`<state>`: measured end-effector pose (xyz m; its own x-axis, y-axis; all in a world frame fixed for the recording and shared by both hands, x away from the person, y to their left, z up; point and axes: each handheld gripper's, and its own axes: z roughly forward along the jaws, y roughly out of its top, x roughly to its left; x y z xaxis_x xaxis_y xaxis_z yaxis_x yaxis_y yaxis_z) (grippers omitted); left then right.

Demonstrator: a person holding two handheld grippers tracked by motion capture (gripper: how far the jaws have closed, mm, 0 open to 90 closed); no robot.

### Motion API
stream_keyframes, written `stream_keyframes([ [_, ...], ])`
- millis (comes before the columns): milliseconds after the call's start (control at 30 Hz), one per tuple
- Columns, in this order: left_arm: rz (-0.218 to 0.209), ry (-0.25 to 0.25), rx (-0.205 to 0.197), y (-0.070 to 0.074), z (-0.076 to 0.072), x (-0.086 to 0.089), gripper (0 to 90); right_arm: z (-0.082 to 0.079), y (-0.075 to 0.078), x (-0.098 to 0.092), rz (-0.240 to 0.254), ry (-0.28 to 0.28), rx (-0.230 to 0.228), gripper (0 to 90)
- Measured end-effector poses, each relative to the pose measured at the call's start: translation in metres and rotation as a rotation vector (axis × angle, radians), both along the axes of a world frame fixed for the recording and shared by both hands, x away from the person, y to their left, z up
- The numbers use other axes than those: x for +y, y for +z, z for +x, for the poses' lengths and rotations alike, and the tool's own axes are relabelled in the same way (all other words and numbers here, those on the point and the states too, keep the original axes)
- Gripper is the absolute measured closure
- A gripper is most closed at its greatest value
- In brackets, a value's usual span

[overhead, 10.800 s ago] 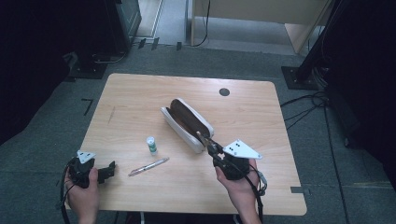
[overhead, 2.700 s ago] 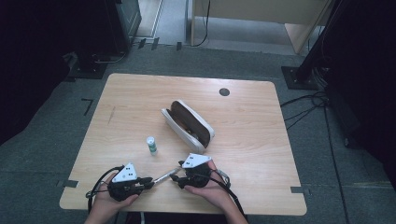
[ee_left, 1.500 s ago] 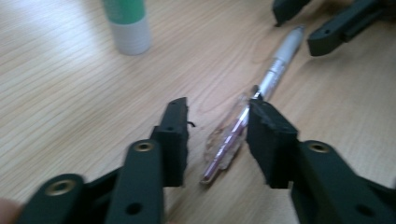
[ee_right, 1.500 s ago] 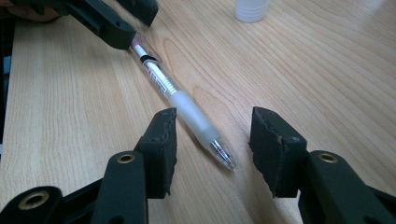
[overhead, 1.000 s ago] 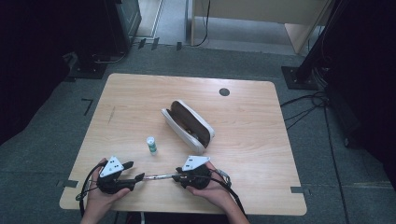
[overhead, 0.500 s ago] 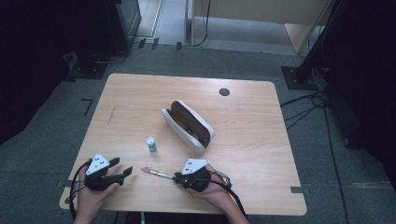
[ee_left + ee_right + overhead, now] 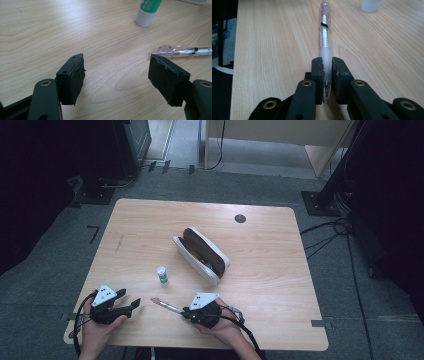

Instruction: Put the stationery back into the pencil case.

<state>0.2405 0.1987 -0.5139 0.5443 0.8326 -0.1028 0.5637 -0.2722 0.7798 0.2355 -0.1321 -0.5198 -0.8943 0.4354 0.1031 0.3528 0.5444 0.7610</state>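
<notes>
A clear pen point(image 7: 166, 306) with a pink inside lies near the table's front edge, its tip end pointing left. My right gripper point(image 7: 187, 312) is shut on the pen's point(image 7: 325, 37) frosted barrel; the jaws have just been closing, and the pads point(image 7: 318, 67) now press on it from both sides. My left gripper point(image 7: 129, 306) rests on the wood at the front left, open, with nothing between its jaws. In the left gripper view point(image 7: 116, 72), the pen's free end point(image 7: 180, 51) lies just beyond the right pad.
A green and white glue stick point(image 7: 161, 275) stands upright behind the pen. An open white pencil case point(image 7: 202, 254) with a brown inside lies at mid-table. A dark cable hole point(image 7: 240, 218) sits at the back of the wooden table point(image 7: 280, 285).
The left gripper has drawn back to the left, away from the pen's end. The right gripper's jaws have closed on the pen.
</notes>
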Motion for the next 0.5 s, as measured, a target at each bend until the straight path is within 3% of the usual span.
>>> stream_keyframes([
  [300, 0.010, 0.000, 0.015, -0.002, 0.001, -0.002, 29.8, -0.004, 0.013, -0.008, 0.016, -0.034, -0.015, 81.1],
  [500, 0.059, -0.010, 0.038, -0.003, 0.003, -0.007, 27.8, -0.007, 0.031, -0.021, 0.037, -0.061, -0.030, 81.2],
])
